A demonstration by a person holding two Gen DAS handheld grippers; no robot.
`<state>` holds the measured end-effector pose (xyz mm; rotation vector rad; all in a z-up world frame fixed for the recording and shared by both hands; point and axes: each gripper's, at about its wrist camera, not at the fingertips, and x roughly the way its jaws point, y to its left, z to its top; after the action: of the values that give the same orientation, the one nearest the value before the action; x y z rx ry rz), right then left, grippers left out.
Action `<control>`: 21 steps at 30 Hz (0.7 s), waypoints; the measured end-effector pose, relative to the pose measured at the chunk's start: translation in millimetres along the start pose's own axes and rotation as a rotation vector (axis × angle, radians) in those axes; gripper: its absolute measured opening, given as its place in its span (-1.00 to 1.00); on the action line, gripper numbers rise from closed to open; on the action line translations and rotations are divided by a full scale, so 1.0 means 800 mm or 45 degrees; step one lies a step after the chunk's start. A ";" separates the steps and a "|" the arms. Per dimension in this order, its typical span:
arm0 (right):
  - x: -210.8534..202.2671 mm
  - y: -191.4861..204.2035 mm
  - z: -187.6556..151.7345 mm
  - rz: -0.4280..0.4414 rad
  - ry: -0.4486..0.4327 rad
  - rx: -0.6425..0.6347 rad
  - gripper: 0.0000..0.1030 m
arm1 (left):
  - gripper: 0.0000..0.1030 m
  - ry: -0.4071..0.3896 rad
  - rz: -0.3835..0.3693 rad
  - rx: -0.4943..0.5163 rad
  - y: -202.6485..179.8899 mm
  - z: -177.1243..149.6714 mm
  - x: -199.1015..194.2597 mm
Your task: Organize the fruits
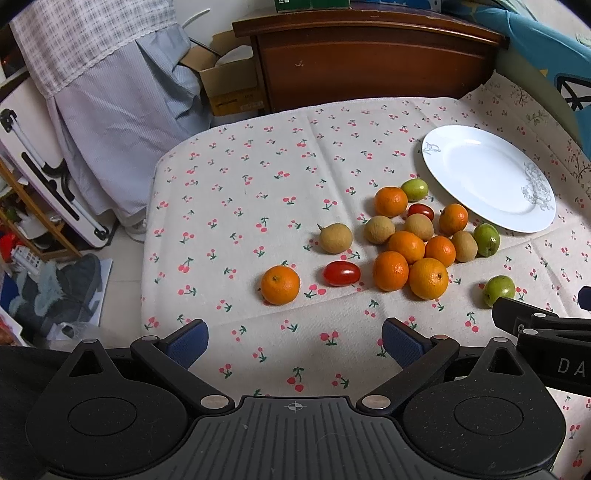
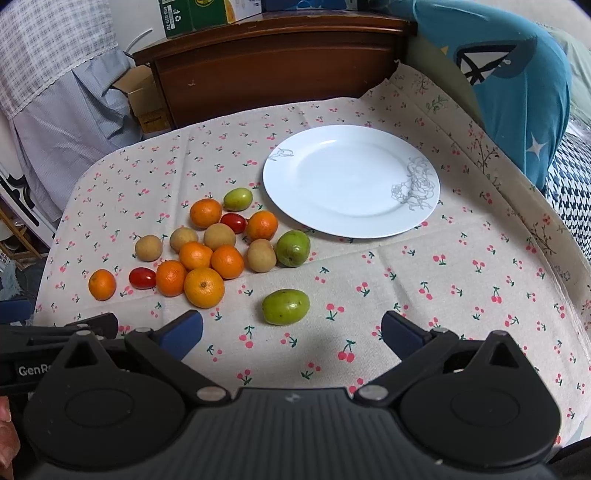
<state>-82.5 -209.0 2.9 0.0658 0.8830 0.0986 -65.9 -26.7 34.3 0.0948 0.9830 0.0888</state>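
A lone green fruit [image 2: 285, 307] lies on the desk [image 2: 443, 295] just ahead of the right gripper [image 2: 291, 332] — fingers spread, empty — its long axis crosswise to them. The left gripper [image 1: 295, 341] (also spread) sits farther off; the plate [image 2: 351, 181] is bare.

Tabletop w/ cherry-print cloth [image 1: 258, 177]. Behind it a dark wood cabinet [image 1: 369, 59], green carton [image 2: 192, 14] on top. Left of cabinet, open cardboard box [image 1: 229, 85], then pale blue fabric [image 1: 122, 122] hanging under a checked cloth [image 1: 85, 40]. Far left: white folding board w/ black fittings [image 1: 44, 173], wooden rack [image 1: 33, 221] just beside it. Grey slipper [image 1: 59, 291] on floor. Right side: teal cushion w/ sailboat print [image 2: 509, 74], houndstooth fabric [image 2: 569, 195] next to it.
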 end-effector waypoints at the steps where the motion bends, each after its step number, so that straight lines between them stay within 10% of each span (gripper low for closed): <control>1: 0.000 0.000 0.000 0.002 0.000 0.002 0.98 | 0.95 -0.001 -0.001 -0.001 0.000 0.000 0.000; 21: -0.009 -0.017 -0.001 0.100 -0.024 0.057 0.93 | 0.96 -0.030 -0.115 -0.005 0.010 -0.002 0.003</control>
<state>-86.5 -223.2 6.3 0.1430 0.8639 0.1516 -66.0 -18.7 32.3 0.0479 0.9622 0.0067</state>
